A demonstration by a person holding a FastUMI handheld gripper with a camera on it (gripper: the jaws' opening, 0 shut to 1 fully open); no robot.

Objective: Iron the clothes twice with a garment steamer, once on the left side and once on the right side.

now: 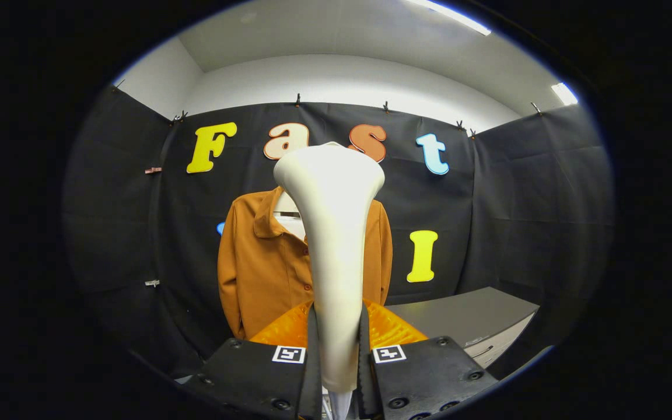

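Gripper view: orange jacket (260,274) hangs on a hanger against the booth wall, well beyond the claw and straight ahead, front facing it, collar up, part of its middle hidden behind the steamer. Grey cabinet (464,318) stands to the right of the fingers, lower than the jacket, apart from it. Garment steamer (333,233), white, rises upright from between the fingers, its flared head at collar height. Claw (338,361) is clenched on the steamer's handle, both fingers pressing its sides. Steamer head appears short of the cloth; contact cannot be confirmed. Judgement: the tool is in hand and aimed at the garment; nothing shows either pass as done, so left and right strokes both seem to remain.
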